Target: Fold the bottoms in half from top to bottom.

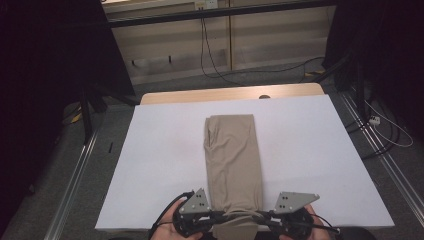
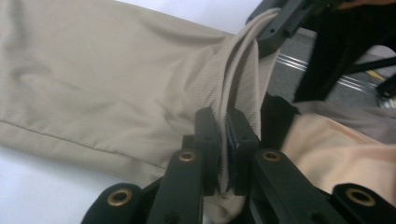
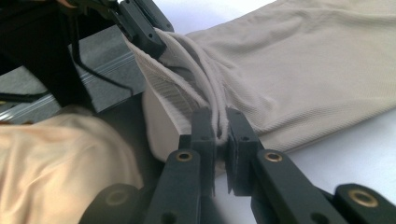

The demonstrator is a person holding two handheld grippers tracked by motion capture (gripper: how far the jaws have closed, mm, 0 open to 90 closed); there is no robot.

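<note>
A beige garment (image 1: 233, 160), folded into a long narrow strip, lies down the middle of the white table (image 1: 310, 165). Its near end hangs over the front edge. My left gripper (image 1: 212, 218) is shut on the left corner of that end, the layered hem (image 2: 224, 140) pinched between its jaws. My right gripper (image 1: 264, 218) is shut on the right corner, with the ribbed edge (image 3: 218, 122) between its jaws. The other gripper (image 2: 275, 23) holds the same hem farther off in the left gripper view, as does the one (image 3: 140, 25) in the right gripper view.
White sheet covers the table, with a wooden strip (image 1: 230, 93) bare at the far edge. Metal rails (image 1: 75, 175) run along both sides on the grey floor. Cables (image 1: 385, 125) lie at the right. The person's hands and lap sit at the near edge.
</note>
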